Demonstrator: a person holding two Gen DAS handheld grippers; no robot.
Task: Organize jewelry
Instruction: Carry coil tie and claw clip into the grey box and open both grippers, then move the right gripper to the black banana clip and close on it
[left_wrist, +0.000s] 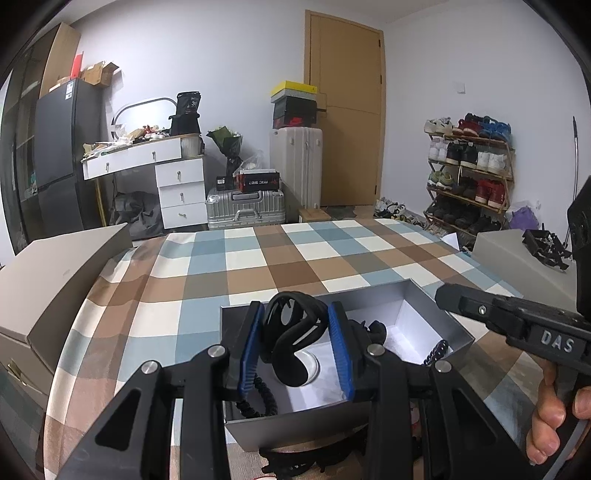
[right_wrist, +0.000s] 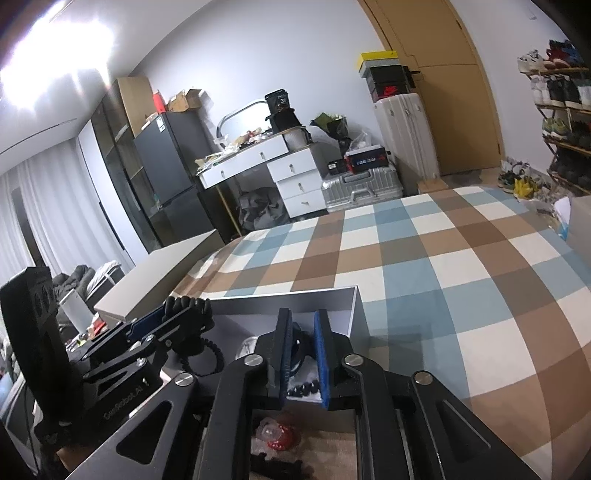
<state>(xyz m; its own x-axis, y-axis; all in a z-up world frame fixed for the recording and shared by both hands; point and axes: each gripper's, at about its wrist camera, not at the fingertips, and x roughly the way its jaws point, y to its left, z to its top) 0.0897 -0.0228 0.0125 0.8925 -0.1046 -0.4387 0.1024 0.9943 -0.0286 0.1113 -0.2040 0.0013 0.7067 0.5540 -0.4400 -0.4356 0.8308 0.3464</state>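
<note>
i use the grey box (left_wrist: 436, 314) on the checked bedspread (left_wrist: 295, 258) as my landmark. my left gripper (left_wrist: 295, 343) hangs over the box's near half, its blue pads clamped on a black looped hair clip (left_wrist: 295, 332) held above the white lining. under it, inside the box, lies a black beaded bracelet (left_wrist: 267, 400), and a second dark beaded strand (left_wrist: 437, 350) rests against the box's right wall. my right gripper (right_wrist: 304, 354) is at the box's right side, jaws slightly parted around a dark piece i cannot identify; i cannot tell if the pads press it. a red trinket (right_wrist: 279, 435) lies just outside the box's near wall.
</note>
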